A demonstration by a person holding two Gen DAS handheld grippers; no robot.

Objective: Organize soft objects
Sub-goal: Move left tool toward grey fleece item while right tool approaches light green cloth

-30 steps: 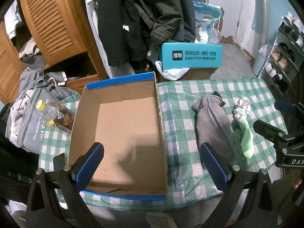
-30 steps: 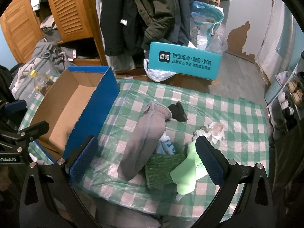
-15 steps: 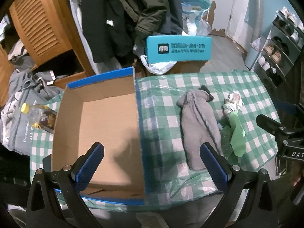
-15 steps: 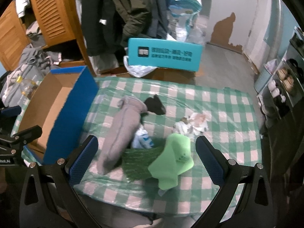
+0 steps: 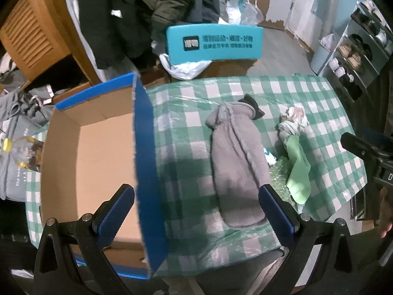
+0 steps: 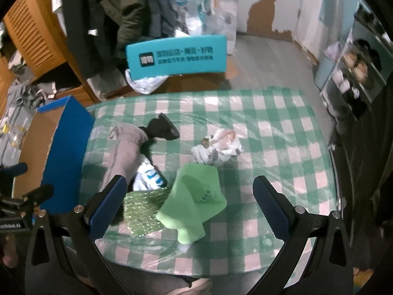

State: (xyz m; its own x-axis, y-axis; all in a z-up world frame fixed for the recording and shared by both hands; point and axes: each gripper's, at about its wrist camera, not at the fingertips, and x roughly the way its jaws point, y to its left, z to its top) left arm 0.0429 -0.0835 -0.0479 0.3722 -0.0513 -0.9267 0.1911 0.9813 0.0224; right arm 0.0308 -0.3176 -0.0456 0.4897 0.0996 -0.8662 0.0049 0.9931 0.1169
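Socks (image 6: 194, 201) heaped on counter (image 6: 270, 127) beside empty box (image 5: 88, 172) | left gripper (image 5: 196, 211), right gripper (image 6: 188, 206) both spread, holding nothing | risk: overlapping pieces, pinch may drag two.

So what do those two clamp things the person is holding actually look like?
Both match. The left gripper and right gripper each have two black angular metal arms with silver screws, ending in jaws faced with blue dimpled rubber pads. White lettering marks the body, seen side-on from the other camera. No cables show.
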